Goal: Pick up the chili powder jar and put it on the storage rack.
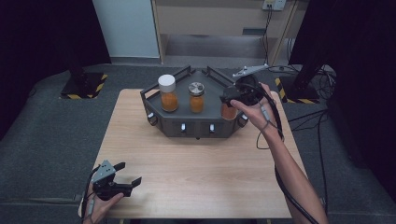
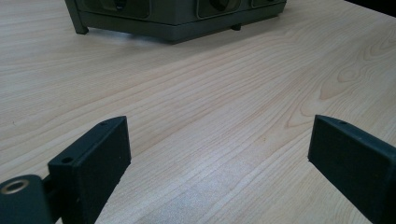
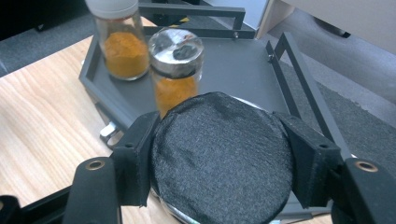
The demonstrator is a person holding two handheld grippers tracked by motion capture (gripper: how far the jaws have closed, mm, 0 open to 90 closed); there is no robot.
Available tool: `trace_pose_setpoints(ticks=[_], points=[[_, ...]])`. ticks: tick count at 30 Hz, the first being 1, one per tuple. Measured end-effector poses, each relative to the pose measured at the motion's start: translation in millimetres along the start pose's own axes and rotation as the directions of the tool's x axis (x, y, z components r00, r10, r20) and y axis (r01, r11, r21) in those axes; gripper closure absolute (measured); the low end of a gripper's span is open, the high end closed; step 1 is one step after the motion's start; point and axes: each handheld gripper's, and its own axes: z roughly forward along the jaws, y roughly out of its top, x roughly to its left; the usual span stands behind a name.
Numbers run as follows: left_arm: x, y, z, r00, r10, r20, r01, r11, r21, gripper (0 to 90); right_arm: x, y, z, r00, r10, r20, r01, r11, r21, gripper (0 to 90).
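The right gripper (image 3: 219, 172) has its two jaws closed against opposite sides of a black lid (image 3: 224, 163), one pad on each edge, so the lid sits squarely between them. That lid tops a jar (image 1: 229, 111) of orange powder standing at the right front corner of the dark tray (image 1: 187, 122). Beyond the jaws, farther into the tray, stand two more jars: one with a shiny metal cap (image 3: 176, 70) just past the left jaw, and one with a white cap (image 3: 119, 39) farther off to the left. Both stand apart from the gripped jar.

The left gripper (image 1: 125, 176) rests low near the front of the wooden table (image 2: 210, 93), well away from the tray. Its jaws stand wide apart with nothing but bare wood between them; the tray's front wall (image 2: 177, 18) lies far ahead of them.

The step in hand looks like taking hold of the jar by its lid, either to lift it out of the tray or to twist the lid off; I cannot tell which. A lift calls for a straight rise, high enough to clear the tray's rail just to the right of the jaws. A twist would need the idle left gripper to come over and steady the jar's body below the lid.
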Motion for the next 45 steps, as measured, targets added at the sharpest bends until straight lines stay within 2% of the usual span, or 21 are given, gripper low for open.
trace_pose_setpoints(ticks=[11,19,33,45], points=[[0.1,-0.1,0.2,1.0000,0.000,0.001,0.000,1.0000,-0.001,4.8,-9.1,11.9,22.7,0.9990,0.040,0.021,-0.040,0.999,-0.002,35.0],[0.4,-0.4,-0.2,1.0000,0.000,0.001,0.000,1.0000,-0.003,4.8,-13.4,18.0,46.4,0.9966,0.060,0.057,-0.062,0.998,0.028,35.0],[0.8,-0.6,0.2,1.0000,0.000,0.002,0.000,1.0000,-0.003,4.8,-24.2,12.1,76.6,0.9913,0.099,0.087,-0.104,0.993,0.054,35.0],[0.6,-0.5,0.4,1.0000,0.002,0.002,-0.002,1.0000,-0.002,4.9,-31.8,6.8,87.1,0.9874,0.127,0.095,-0.133,0.989,0.065,35.0]])
